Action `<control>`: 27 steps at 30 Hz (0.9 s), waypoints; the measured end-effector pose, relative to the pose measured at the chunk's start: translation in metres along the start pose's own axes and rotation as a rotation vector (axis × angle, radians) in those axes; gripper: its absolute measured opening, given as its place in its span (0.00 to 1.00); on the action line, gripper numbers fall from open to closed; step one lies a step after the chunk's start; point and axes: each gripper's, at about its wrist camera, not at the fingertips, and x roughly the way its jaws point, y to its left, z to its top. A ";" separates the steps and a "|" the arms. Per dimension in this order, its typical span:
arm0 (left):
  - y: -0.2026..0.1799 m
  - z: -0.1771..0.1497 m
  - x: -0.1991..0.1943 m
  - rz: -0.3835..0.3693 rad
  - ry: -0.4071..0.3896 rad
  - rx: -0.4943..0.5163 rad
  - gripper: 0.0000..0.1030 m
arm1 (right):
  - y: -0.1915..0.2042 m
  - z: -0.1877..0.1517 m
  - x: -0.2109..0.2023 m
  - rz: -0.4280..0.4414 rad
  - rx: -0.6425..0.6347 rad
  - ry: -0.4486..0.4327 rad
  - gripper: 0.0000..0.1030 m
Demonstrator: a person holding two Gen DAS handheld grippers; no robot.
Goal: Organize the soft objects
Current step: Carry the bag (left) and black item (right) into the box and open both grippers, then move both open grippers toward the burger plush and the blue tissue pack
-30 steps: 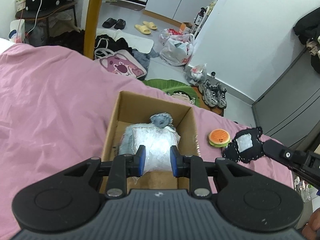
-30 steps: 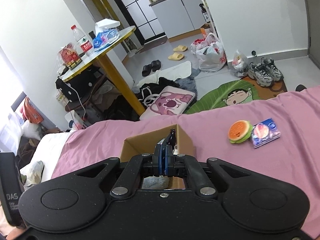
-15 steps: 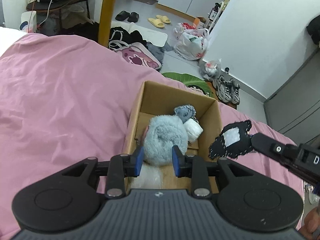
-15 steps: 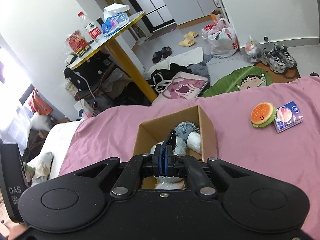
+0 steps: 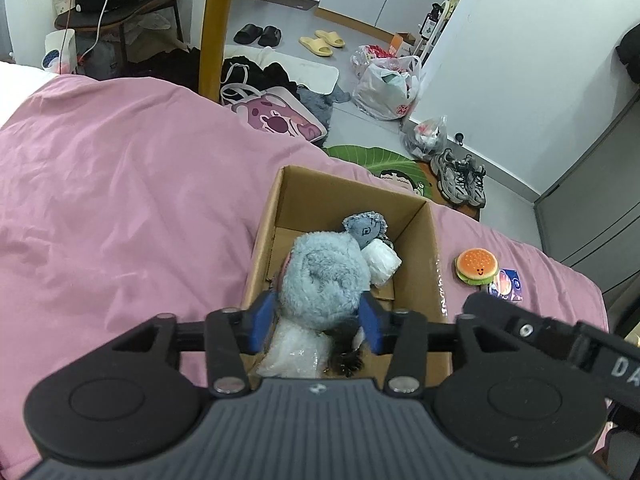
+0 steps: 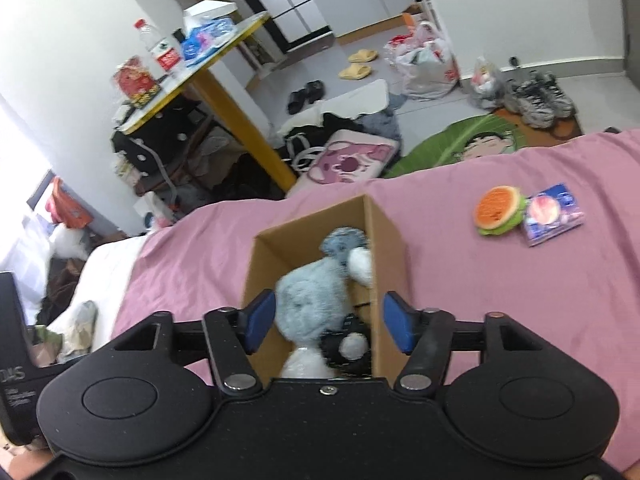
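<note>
Currently, both grippers hang over the cardboard box point(image 5: 434, 276) that stands on the pink bedspread point(image 5: 120, 208). The left gripper point(image 5: 316, 316) has its blue pads apart, framing the fluffy blue-grey plush point(image 5: 324, 280) from above; whether the pads touch the plush cannot be told. The right gripper point(image 6: 326, 322) has its fingers spread wide and holds nothing; a black-and-white item point(image 6: 346, 346) lies in the box directly below it, beside a crinkled clear bag point(image 5: 296, 350).

The box also contains a small denim-blue plush point(image 5: 366, 226) and a white wrapped bundle point(image 5: 382, 262) toward the far end. The burger plush point(image 6: 498, 210) remains on the bedspread to the right of the box, touching a blue packet point(image 6: 554, 214).

The step in hand appears to be releasing items into the box. Lift each gripper straight up until the pads clear the box rim, so that no wall is caught and the light carton does not tip or slide on the soft bedding.

The bedspread to the right of the box offers open travel to the burger plush. Approach it from above; the packet against it may drag along. The bed edge lies just beyond the far box wall.
</note>
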 end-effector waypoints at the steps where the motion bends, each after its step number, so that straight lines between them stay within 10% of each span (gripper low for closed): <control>1: -0.003 -0.001 -0.001 0.005 -0.005 0.005 0.54 | -0.002 0.000 -0.001 -0.007 -0.004 -0.004 0.63; 18: -0.049 -0.007 -0.011 0.098 -0.060 0.098 0.99 | -0.051 0.007 -0.021 -0.020 -0.026 -0.070 0.99; 27: -0.077 -0.012 -0.011 0.081 -0.090 0.122 1.00 | -0.086 0.009 -0.033 -0.030 -0.009 -0.095 1.00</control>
